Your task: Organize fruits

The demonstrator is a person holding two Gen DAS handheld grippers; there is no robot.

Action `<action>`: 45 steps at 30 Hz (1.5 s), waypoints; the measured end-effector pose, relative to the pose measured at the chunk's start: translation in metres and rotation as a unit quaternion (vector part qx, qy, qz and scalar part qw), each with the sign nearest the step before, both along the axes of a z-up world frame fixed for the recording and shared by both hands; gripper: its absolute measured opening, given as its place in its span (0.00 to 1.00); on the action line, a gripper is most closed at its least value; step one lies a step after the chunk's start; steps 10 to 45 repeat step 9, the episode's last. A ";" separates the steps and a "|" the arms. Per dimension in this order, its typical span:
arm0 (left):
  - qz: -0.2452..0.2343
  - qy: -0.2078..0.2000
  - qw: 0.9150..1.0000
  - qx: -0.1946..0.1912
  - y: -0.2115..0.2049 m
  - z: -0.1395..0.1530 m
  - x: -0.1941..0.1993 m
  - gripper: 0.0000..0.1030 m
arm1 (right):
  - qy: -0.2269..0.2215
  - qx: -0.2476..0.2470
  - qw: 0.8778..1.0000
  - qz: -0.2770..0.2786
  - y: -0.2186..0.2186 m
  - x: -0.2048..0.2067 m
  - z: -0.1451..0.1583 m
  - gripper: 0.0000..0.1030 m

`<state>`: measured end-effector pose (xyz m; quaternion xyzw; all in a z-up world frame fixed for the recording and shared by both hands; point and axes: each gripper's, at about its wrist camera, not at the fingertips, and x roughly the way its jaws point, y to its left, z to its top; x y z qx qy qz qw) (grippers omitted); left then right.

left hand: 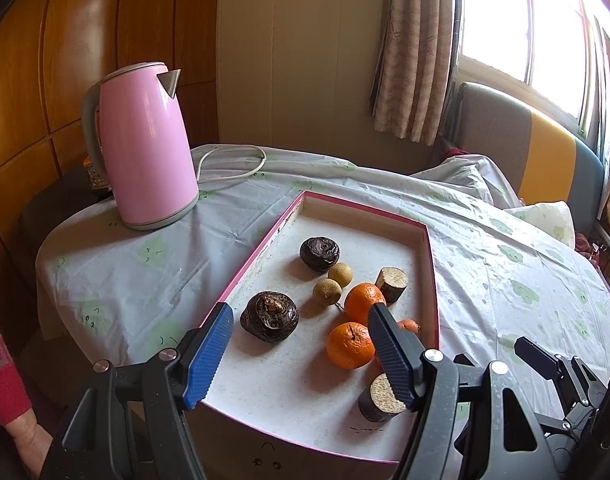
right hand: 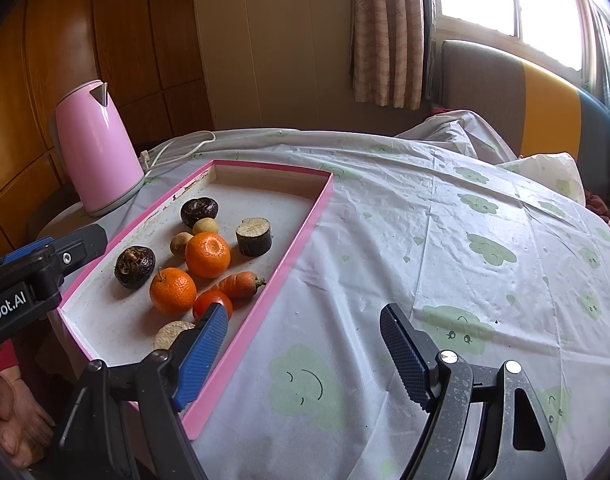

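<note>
Here, left gripper (left hand: 301, 340) spread wide and empty above the pink-rimmed tray (left hand: 261, 248), two oranges (left hand: 351, 345) just ahead between its fingers, right gripper (right hand: 305, 350) likewise wide open, empty, tray edge beneath its left finger, kettle (left hand: 145, 148) beyond

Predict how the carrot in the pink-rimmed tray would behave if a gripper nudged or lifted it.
The carrot looks stubby and solid, so probably stiff. Lying on its side and tapered, it would likely roll in a curve when nudged. It sits close to the tomato and the tray rim, so it may bump them.
</note>
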<state>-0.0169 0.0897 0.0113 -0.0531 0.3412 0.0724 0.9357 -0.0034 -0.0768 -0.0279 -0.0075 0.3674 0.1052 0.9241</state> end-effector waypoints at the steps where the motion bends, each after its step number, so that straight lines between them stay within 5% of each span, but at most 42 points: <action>1: -0.002 -0.001 1.000 0.003 -0.001 0.000 0.000 0.69 | 0.000 0.000 1.000 0.000 0.000 0.000 0.000 0.77; 5: -0.007 -0.016 1.000 0.012 -0.003 0.005 -0.002 0.58 | 0.002 0.001 1.000 -0.001 -0.002 0.000 -0.002 0.77; 45: -0.018 -0.013 1.000 0.005 -0.004 0.008 0.000 0.58 | 0.004 0.003 1.000 -0.004 -0.006 0.002 -0.004 0.77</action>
